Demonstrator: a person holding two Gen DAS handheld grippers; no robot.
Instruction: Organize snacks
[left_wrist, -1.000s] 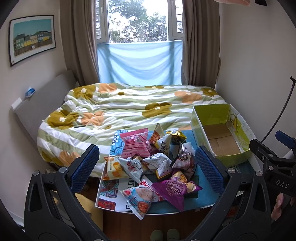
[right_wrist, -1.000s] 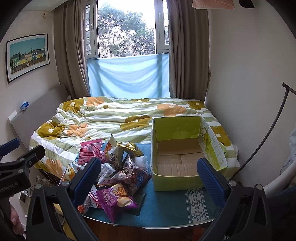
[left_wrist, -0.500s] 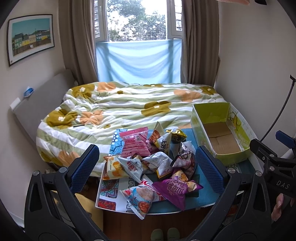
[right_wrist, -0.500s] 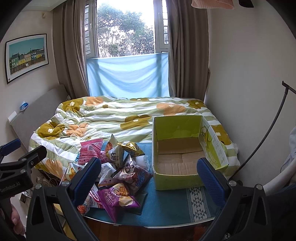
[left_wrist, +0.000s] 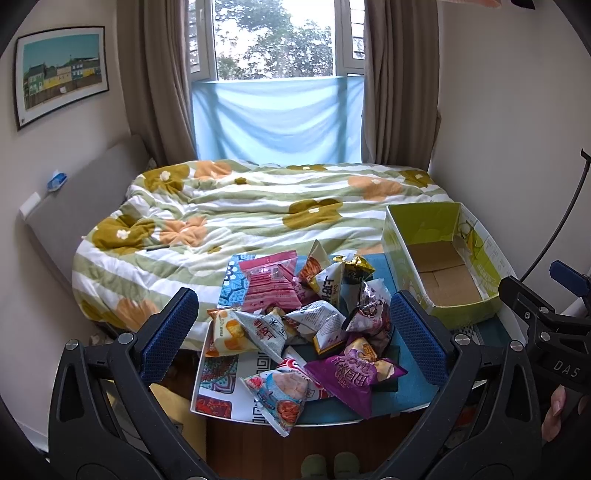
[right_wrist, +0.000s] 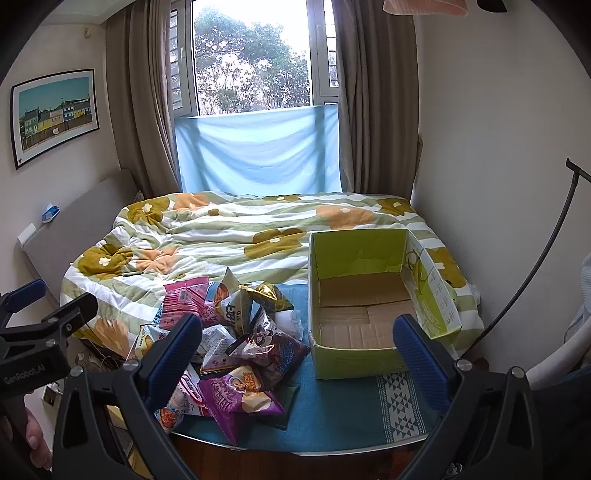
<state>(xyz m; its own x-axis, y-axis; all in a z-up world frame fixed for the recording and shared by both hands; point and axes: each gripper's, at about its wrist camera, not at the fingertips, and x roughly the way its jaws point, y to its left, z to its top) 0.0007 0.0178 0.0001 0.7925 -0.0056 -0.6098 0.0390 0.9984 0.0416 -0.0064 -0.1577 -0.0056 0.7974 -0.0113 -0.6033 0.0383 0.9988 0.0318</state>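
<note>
A heap of snack bags (left_wrist: 306, 321) (right_wrist: 229, 347) lies on a small table covered by a teal cloth (right_wrist: 343, 417). On top sit a pink packet (left_wrist: 271, 282), a purple bag (left_wrist: 351, 376) (right_wrist: 236, 391) and a gold-tipped bag (right_wrist: 258, 295). An open green cardboard box (left_wrist: 439, 266) (right_wrist: 369, 299) stands empty to the right of the heap. My left gripper (left_wrist: 293, 334) is open, held well above and short of the heap. My right gripper (right_wrist: 297, 347) is open too, framing the box's left front corner from a distance. Neither holds anything.
A bed with a flowered green-striped duvet (left_wrist: 258, 210) runs behind the table up to the window. A dark cable (right_wrist: 532, 266) leans along the right wall. The wooden floor (left_wrist: 303, 443) shows below the table's front edge. A hand (left_wrist: 554, 413) grips the other tool at the right.
Both views shift only slightly; the left wrist view has drifted a little so the scene sits marginally lower. Bags and box have not moved, and both grippers stay open.
</note>
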